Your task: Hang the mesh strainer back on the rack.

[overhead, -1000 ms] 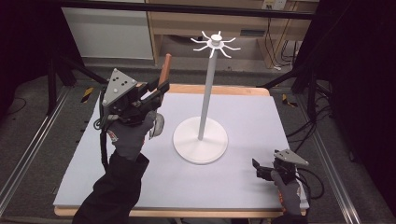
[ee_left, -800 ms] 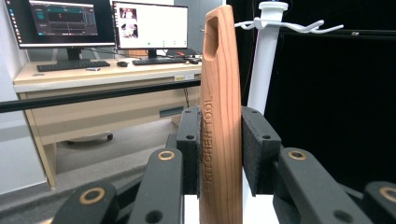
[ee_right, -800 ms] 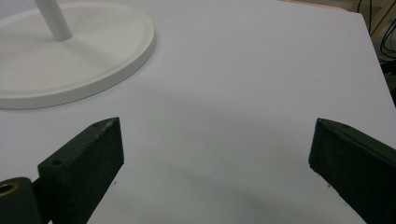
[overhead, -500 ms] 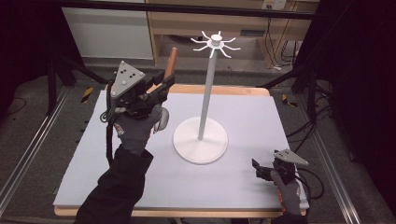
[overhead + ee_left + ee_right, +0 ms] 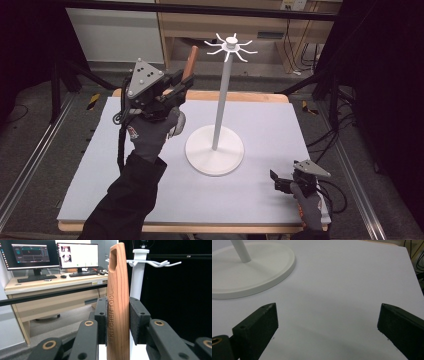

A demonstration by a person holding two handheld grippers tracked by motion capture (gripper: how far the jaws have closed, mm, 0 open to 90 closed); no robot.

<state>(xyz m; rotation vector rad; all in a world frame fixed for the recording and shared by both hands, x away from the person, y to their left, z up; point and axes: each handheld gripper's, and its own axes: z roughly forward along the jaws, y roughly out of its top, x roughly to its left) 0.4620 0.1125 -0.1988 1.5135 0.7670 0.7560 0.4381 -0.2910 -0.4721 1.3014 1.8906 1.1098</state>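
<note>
A wooden kitchen tool point(image 5: 118, 302) is clamped upright between the pads of the left claw point(image 5: 181, 86), raised above the left rear of the desk point(image 5: 270, 125). Just behind it, as seen in the left gripper view, the white hook stand point(image 5: 223, 100) is seen, its post point(image 5: 137, 277) and top hooks point(image 5: 155, 263) partly hidden by the handle. The right claw point(image 5: 278, 181) is held low over the desk's near right corner, jaws spread wide with nothing between them, the stand's base point(image 5: 249, 270) lying ahead. Monitors point(image 5: 75, 255) are noted beyond.

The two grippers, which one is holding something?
The left gripper, raised beside the white stand: its pads clamp a wooden utensil handle upright. The right gripper rests low on the table, jaws wide open and empty.
</note>
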